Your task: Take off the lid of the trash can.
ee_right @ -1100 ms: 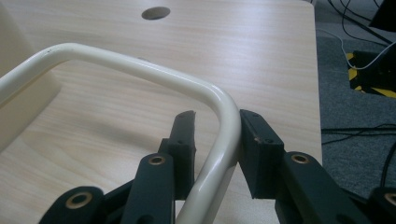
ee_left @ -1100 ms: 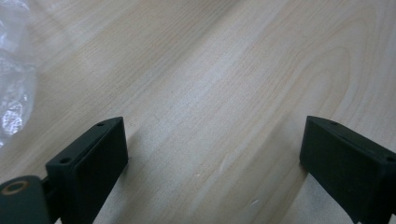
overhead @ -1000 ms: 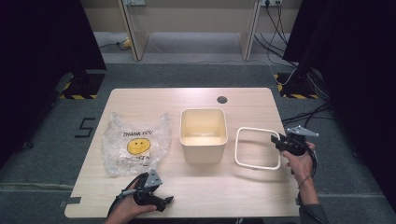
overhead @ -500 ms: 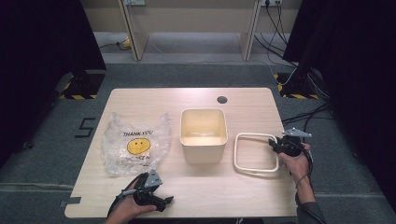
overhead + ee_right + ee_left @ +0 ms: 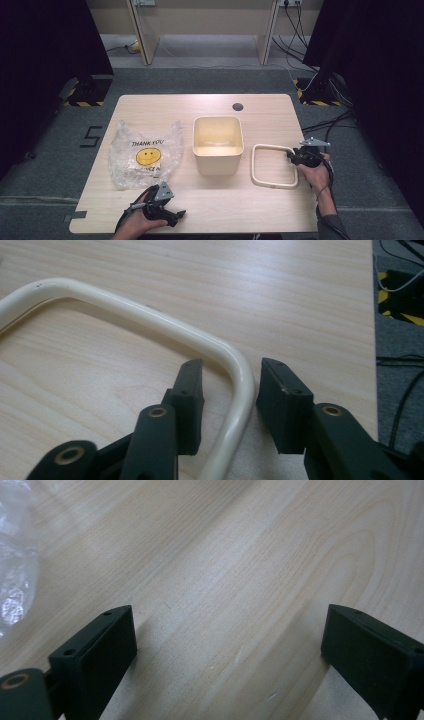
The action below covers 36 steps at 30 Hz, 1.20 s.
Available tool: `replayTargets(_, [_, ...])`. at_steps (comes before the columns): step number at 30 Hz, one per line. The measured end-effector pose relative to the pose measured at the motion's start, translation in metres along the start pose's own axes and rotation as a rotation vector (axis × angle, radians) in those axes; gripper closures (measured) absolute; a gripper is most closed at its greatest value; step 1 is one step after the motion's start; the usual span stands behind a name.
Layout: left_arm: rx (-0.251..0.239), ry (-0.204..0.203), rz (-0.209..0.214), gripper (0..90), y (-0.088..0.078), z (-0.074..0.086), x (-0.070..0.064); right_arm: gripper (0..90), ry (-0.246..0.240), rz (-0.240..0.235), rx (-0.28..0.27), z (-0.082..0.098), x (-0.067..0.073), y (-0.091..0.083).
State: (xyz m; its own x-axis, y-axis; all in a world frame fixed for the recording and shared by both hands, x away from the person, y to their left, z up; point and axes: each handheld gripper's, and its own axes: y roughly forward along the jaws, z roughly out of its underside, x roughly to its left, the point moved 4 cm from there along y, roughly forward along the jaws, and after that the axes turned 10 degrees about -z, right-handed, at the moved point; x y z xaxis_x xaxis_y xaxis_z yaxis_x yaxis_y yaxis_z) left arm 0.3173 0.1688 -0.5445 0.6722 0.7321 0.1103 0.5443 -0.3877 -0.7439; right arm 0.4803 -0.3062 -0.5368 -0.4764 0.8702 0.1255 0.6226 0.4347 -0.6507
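Wooden table (image 5: 260, 107): stiff, light, slippery frame (image 5: 150, 317) at three o'clock; right gripper (image 5: 230, 382) jaws just opening, straddling its corner without pinching

Cream square ring at the right end of the table

The cream ring (image 5: 273, 165) is a thin, glossy, rounded-corner square frame, open in the middle, lying flat on the pale wood table (image 5: 260, 107) near its right edge, just to the right of the cream square tub (image 5: 217, 145) and apart from it. In the right gripper view one rounded corner of the ring (image 5: 235, 365) curves between the two black jaws of the right gripper (image 5: 231, 390), which stand on either side of the bar with a little gap, not pressing it.
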Motion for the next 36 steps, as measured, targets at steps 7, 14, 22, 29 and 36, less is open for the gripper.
replayTargets(7, [-0.001,0.002,-0.001,6.7,0.0,0.0,0.0,53.8,0.014,0.034,-0.022,-0.006,0.001,-0.008])
replayTargets(14, [0.003,0.001,-0.001,6.7,0.0,0.0,0.0,44.0,0.041,0.033,-0.057,-0.014,0.014,-0.018])
replayTargets(22, [0.004,0.002,0.0,6.7,0.0,0.0,0.0,29.9,0.112,-0.012,-0.089,-0.019,0.042,-0.029])
replayTargets(29, [0.006,0.002,-0.001,6.7,0.0,0.0,0.0,23.6,0.12,-0.056,-0.087,-0.013,0.07,-0.032])
replayTargets(36, [0.007,0.002,0.0,6.5,0.0,0.0,0.0,16.4,0.123,-0.108,-0.058,0.0,0.095,-0.03])
